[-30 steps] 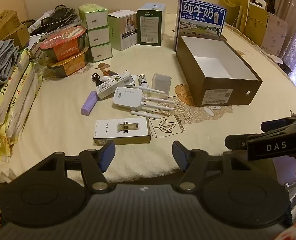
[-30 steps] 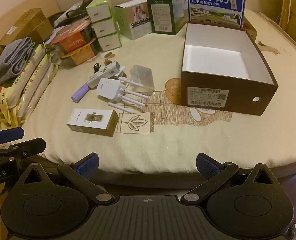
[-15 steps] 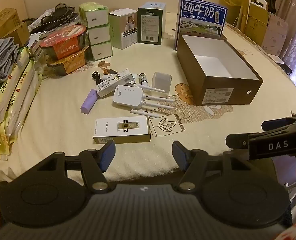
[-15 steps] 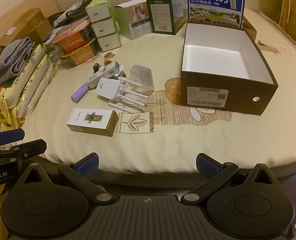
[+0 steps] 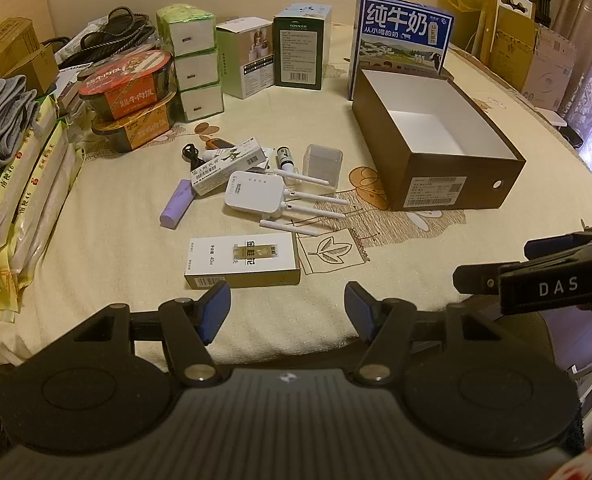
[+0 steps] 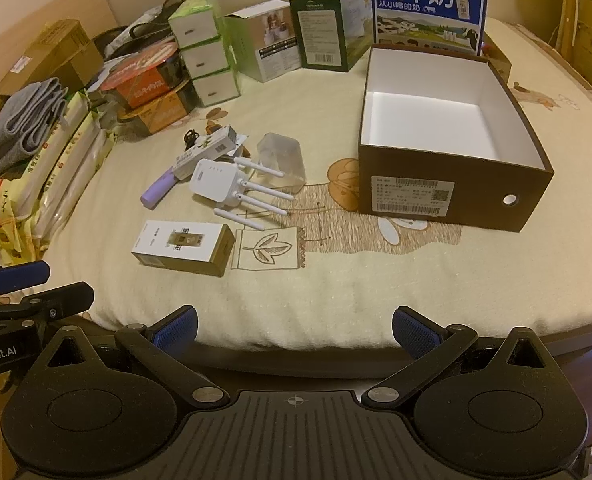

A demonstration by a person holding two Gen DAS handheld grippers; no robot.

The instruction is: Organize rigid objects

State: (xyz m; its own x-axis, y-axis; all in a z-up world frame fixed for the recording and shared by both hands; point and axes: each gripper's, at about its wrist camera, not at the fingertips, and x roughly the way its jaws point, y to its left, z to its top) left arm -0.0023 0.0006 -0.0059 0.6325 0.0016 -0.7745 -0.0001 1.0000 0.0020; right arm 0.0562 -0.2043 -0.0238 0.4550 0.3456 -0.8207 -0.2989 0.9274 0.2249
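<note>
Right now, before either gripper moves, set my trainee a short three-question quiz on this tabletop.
1. True or false: the brown box already holds some of the loose items.
2. Which item lies nearest the left gripper? A) purple tube B) white flat carton C) clear plastic cup
3. How many antennas does the white router show in the right wrist view?

Key
1. False: its white inside is bare.
2. B.
3. Four.

Brown box white inside; white router; lilac tube.
</note>
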